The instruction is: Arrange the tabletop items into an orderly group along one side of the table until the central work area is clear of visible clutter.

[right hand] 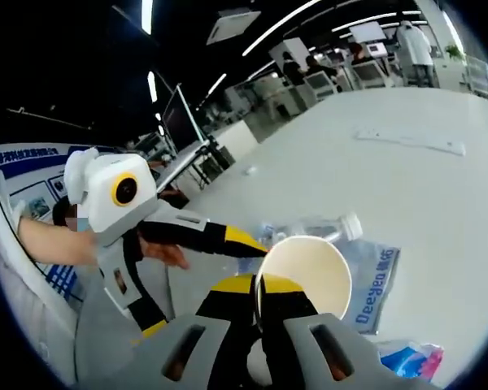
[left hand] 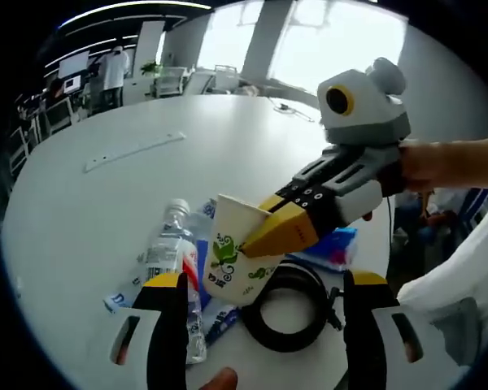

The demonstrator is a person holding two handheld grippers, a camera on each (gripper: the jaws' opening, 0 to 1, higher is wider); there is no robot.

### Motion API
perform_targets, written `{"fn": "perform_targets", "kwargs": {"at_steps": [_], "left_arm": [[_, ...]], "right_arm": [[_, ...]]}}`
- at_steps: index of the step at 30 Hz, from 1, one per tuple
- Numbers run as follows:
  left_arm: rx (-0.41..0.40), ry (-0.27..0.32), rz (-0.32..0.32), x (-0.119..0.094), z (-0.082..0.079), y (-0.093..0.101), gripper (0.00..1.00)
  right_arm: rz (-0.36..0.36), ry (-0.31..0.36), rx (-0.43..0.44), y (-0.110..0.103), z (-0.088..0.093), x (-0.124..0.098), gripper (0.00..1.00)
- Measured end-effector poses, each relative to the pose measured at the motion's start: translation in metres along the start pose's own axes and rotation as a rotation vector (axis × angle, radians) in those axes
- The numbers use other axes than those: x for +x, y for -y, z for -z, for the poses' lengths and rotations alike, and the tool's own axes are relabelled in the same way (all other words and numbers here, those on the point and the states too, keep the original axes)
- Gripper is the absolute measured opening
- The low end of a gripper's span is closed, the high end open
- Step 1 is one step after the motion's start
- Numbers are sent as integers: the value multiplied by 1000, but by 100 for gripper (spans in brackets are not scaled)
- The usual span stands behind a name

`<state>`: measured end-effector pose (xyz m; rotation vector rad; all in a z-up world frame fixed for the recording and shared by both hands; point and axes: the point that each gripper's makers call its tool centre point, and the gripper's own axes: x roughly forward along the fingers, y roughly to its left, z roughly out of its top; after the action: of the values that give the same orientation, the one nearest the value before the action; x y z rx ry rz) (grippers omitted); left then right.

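My right gripper (left hand: pixel 270 234) reaches in from the right of the left gripper view, shut on the rim of a white paper cup (left hand: pixel 232 264) with a green leaf print, held tilted above the table. In the right gripper view its jaws (right hand: pixel 259 294) pinch the cup's rim (right hand: pixel 305 272). My left gripper (left hand: pixel 266 281) stands open below the cup, over a black cable coil (left hand: pixel 289 318). A clear water bottle (left hand: pixel 175 252) lies on a plastic bag with blue print (left hand: pixel 120 298). One yellow-tipped finger (right hand: pixel 232 239) of the left gripper shows beside the cup.
A blue tissue pack (left hand: pixel 335 248) lies right of the coil. The white round table (left hand: pixel 89 211) carries a flat white strip (left hand: pixel 134 152) farther off. A person's hand (left hand: pixel 439 162) holds the right gripper. Desks, chairs and people stand beyond the table.
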<state>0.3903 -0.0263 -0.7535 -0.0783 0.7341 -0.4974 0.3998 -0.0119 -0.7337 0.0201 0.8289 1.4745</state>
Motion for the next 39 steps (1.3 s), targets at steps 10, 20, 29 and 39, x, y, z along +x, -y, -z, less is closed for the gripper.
{"fn": "perform_targets", "kwargs": {"at_steps": [10,20,29,39], "left_arm": [[153,49,-73,-4,-20,4,70],[180,98,-97,-16,-30,2,48],[212,141,-97,-27,-35,7,40],[143,255,-132,-50,-47,3,39]], "right_arm": [[-41,-6,-86,-28,-20,-15,0],[-64,-11,-143,-52,-32,-22,0],[-13,-1,-172,-65,-39,-28,0],[81,137,-149,-78,-68,-29,1]]}}
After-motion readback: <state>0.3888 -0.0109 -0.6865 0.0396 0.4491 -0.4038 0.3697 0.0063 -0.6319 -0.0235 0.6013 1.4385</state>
